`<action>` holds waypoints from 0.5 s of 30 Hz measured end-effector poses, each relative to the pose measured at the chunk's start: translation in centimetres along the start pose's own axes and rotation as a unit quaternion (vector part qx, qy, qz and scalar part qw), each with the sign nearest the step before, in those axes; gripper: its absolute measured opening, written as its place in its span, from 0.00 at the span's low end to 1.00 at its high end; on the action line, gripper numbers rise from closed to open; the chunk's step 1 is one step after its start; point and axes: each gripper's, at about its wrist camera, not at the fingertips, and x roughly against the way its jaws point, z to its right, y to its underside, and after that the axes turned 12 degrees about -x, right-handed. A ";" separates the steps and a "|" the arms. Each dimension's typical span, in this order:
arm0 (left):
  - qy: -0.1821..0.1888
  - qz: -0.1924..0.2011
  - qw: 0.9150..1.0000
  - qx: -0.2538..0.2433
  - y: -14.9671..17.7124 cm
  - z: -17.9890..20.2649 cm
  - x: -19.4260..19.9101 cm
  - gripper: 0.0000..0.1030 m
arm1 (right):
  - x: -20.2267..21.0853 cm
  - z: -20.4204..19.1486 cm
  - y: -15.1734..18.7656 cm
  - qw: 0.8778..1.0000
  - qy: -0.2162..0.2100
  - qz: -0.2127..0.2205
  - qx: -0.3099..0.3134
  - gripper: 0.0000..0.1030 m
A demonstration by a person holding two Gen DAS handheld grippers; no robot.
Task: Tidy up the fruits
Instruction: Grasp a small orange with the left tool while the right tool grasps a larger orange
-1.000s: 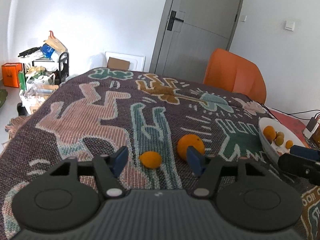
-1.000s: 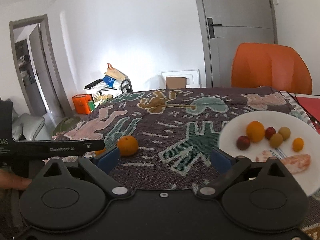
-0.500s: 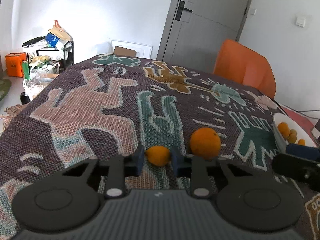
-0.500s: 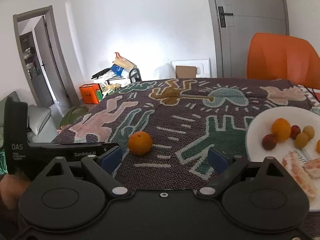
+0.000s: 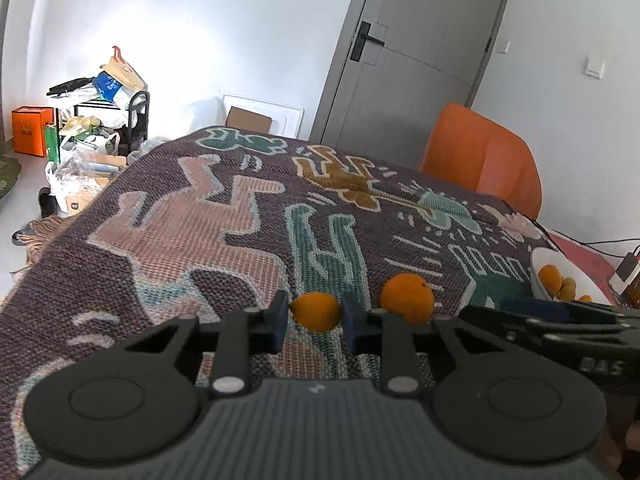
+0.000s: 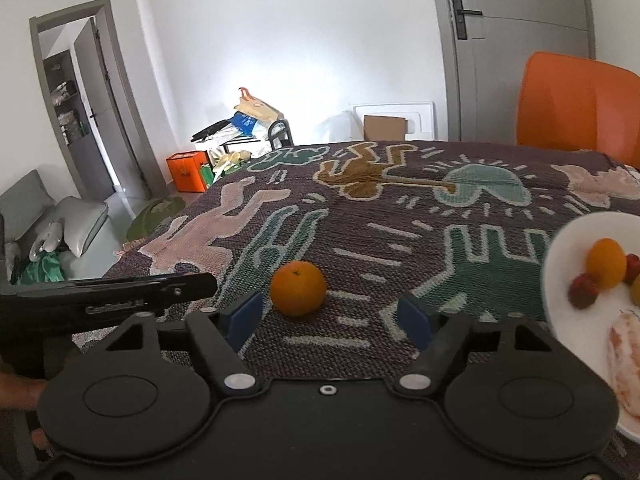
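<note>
Left gripper: blue pads clamped on a small orange fruit at the near edge of the patterned tablecloth; fruit sits between the pads, pressed on both sides

Right gripper: jaws apart and just been closing; a larger orange lies on the cloth between and slightly beyond the blue fingertips, nearer the left pad, no pad touching it. From the left wrist view this same orange sits just right of the clamped fruit, and the right gripper's black body enters from the right

White plate: right side of the table, holding an orange-coloured fruit, small dark red fruits, a yellowish one at the frame edge, and pale peeled citrus segments on its near part

Orange chair: far right, beyond the table

Grey door: far wall, shut, black handle

Cluttered black rack with bags, and an orange box: far left on the floor

Cardboard box: against the far wall
</note>
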 end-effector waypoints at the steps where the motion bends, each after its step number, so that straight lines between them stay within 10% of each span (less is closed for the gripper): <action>1: -0.001 0.002 1.000 0.001 0.0 -0.2 0.2 0.26 | -0.3 -0.1 -0.1 1.000 -0.002 -0.003 -0.001 0.69; 15: -0.015 0.019 1.000 0.020 0.3 -3.0 2.6 0.26 | -4.5 -2.3 -0.6 1.000 -0.001 -0.031 0.001 0.62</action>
